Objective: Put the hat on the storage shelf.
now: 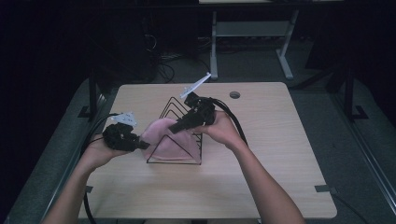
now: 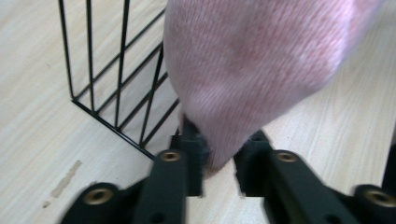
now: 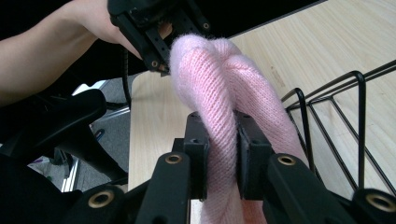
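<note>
The right gripper point(image 3: 221, 140) had its two black jaws clamped on a fold of a pink knitted garment point(image 3: 224, 88), the pads pressing the knit from both sides so that the fabric bulged above them. Seen from above, this gripper point(image 1: 180, 125) sat over the top of a black wire rack point(image 1: 173, 156), angled down toward the person's left, with the right hand point(image 1: 223, 130) behind it. The left gripper point(image 2: 219, 161) held a corner of the same garment point(image 2: 252, 70), a narrow tip of pink knit caught between jaws set close together. In the high view that gripper point(image 1: 142, 144) lay low at the rack's left side, cradled in the left hand point(image 1: 100, 151). The garment point(image 1: 163, 140) hung draped across the front part of the wire rack, stretched between the two grippers, its lower edge near the wooden table point(image 1: 261, 186). The rack point(image 2: 116, 93) stood on the tabletop near its middle, its thin wire dividers rising just beside the cloth. Black cables point(image 1: 233, 121) trailed from both grippers back toward the person.
</note>
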`<state>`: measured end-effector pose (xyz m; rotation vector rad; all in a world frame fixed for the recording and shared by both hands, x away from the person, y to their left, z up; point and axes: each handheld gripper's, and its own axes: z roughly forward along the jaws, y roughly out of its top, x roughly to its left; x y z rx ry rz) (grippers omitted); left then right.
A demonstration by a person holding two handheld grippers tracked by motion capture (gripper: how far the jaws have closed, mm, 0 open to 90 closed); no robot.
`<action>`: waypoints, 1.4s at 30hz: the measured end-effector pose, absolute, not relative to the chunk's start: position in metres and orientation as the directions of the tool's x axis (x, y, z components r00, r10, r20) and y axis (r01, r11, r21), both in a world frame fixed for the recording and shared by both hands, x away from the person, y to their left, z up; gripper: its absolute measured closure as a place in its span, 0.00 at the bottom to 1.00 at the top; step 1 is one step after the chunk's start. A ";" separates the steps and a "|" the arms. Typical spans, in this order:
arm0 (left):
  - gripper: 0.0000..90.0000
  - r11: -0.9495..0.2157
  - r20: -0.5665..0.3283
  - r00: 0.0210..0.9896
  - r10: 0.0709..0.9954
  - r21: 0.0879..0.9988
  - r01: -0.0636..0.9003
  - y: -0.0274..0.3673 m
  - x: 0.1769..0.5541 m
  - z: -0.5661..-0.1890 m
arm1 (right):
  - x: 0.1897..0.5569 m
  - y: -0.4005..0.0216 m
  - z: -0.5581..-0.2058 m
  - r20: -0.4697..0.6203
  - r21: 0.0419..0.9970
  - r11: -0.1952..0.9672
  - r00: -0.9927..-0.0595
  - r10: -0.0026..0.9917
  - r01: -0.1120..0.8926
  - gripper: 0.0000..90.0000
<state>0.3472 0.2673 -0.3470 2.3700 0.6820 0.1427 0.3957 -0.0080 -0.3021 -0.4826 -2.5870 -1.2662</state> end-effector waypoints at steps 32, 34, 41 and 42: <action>0.95 -0.683 -0.057 0.862 0.504 0.585 0.438 0.265 0.352 -0.347 | 0.387 -0.013 -0.306 0.255 0.712 0.614 -0.940 0.227 0.341 0.78; 0.95 -0.683 -0.058 0.860 0.507 0.581 0.442 0.265 0.352 -0.348 | 0.386 -0.014 -0.307 0.265 0.708 0.610 -0.935 0.236 0.355 0.77; 0.96 -0.675 -0.057 0.851 0.522 0.582 0.453 0.273 0.351 -0.347 | 0.381 -0.017 -0.308 0.239 0.714 0.612 -0.940 0.241 0.339 0.80; 0.96 -0.676 -0.056 0.851 0.522 0.582 0.453 0.273 0.350 -0.347 | 0.381 -0.018 -0.308 0.240 0.717 0.610 -0.941 0.237 0.336 0.82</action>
